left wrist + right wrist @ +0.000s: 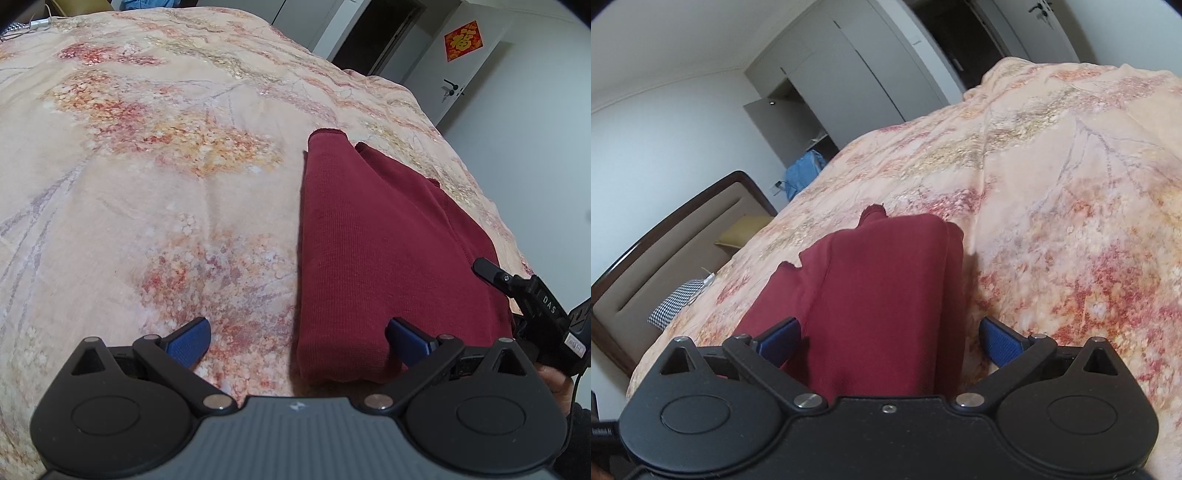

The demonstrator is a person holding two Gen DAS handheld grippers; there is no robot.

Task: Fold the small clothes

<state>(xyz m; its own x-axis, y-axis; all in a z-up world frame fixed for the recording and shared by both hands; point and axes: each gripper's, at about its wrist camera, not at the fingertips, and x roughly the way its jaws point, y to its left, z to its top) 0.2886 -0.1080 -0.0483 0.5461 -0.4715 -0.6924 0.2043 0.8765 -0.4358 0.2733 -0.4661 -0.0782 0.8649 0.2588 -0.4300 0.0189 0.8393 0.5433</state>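
One dark red garment [373, 251] lies on the floral bedspread [147, 184], near the bed's right-hand edge as seen from the left wrist view. Fine ribbed knit. It is folded into a long narrow stack with several layers showing; one stitched hem runs along the upper layer, and a narrow end points toward the far side of the bed. In the right wrist view the same garment [882, 295] shows a jagged corner of cloth sticking out at its left side.

Left gripper [297, 341]: jaws spread wide, holding nothing, one blue pad over the bedspread, the other over the garment's near end. Right gripper [888, 341]: jaws also released, straddling the garment; contact cannot be judged.

Hidden: the garment's near edge sits under both gripper bodies. Garment type is not determinable.

Count: one garment, two grippers, one bed.
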